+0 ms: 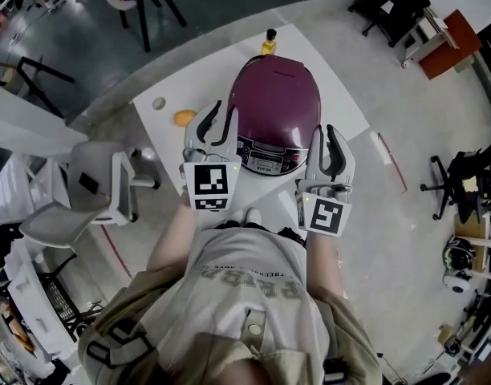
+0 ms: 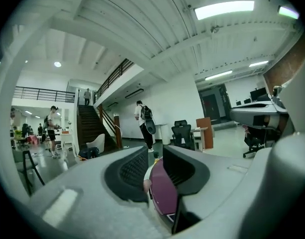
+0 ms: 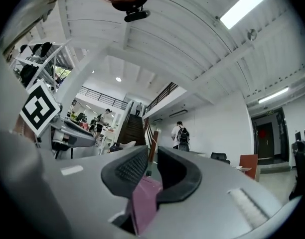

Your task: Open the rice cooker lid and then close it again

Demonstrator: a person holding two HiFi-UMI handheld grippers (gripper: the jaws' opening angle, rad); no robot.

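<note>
A purple rice cooker (image 1: 277, 95) stands on the white table (image 1: 346, 111) with its lid down and its control panel (image 1: 265, 160) facing me. My left gripper (image 1: 223, 109) hovers beside the cooker's left flank and my right gripper (image 1: 325, 131) beside its right flank; both point away from me. In the left gripper view the jaws (image 2: 155, 156) stand a narrow gap apart, and the purple cooker (image 2: 162, 190) shows through it. The right gripper (image 3: 152, 156) likewise has a slim gap, with purple (image 3: 144, 203) low between the jaws. Neither gripper's pads press on anything that I can see.
A yellow bottle (image 1: 269, 42) stands behind the cooker and a small orange object (image 1: 184, 119) lies on the table to its left. A grey chair (image 1: 93, 191) is at the table's left. Office chairs and people stand farther off in the hall.
</note>
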